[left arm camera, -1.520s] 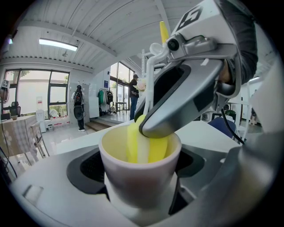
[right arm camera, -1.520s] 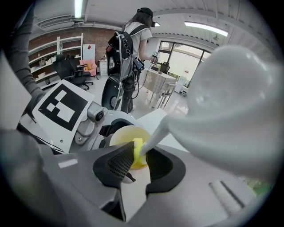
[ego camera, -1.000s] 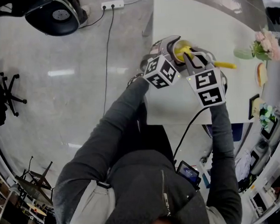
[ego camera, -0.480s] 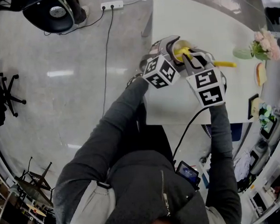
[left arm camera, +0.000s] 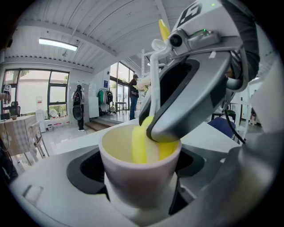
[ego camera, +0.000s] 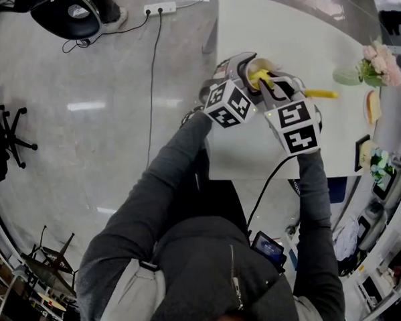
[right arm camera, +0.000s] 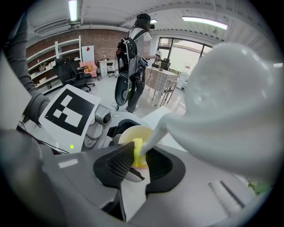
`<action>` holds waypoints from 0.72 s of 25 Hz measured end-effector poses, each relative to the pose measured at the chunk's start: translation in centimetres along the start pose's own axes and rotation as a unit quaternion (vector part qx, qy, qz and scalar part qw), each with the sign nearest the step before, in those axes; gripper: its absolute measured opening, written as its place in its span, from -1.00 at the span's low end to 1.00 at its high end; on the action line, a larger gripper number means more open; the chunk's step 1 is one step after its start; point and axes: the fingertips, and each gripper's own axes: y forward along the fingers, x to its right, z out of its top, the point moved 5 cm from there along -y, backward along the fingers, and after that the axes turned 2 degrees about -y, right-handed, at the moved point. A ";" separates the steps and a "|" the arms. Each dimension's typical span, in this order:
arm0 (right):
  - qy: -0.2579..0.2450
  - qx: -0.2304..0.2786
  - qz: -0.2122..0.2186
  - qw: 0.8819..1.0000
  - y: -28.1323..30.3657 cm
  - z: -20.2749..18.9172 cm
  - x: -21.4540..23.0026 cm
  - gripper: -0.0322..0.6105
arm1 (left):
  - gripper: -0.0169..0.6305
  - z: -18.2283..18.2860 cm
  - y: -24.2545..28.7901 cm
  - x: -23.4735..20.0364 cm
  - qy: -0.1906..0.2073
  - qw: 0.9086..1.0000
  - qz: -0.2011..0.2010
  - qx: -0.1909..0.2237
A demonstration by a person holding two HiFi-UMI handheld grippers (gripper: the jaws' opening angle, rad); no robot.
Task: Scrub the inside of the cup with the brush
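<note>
Between the jaws of my left gripper stands a pale cup with a yellow inside, upright, and the gripper is shut on it. In the head view this left gripper holds the cup over the white table's near left part. My right gripper is shut on the brush's white stem. The brush's yellow sponge head is down inside the cup, against its far wall. From above, the right gripper sits right of the cup and the brush's yellow handle end sticks out to the right.
The white table carries a vase of pink flowers, a small dish and a framed picture along its right side. On the floor at left lie a power strip, a cable and an office chair.
The right gripper and the brush have shifted slightly left, toward the cup. The left gripper and cup have hardly moved. The office chair at top left has slid upward.
</note>
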 end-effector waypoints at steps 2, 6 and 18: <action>0.000 0.002 -0.002 1.000 0.0 0.0 -0.1 -0.63 | 0.41 0.0 0.0 0.0 0.000 1.000 0.000 0.000; 0.006 0.011 -0.007 1.000 0.1 0.0 -0.3 -0.64 | 0.41 -0.1 0.1 0.0 0.000 1.000 0.000 0.000; 0.009 0.025 -0.010 1.000 0.4 0.5 -0.8 -0.64 | 0.41 0.0 0.0 0.0 -0.001 1.000 -0.001 0.001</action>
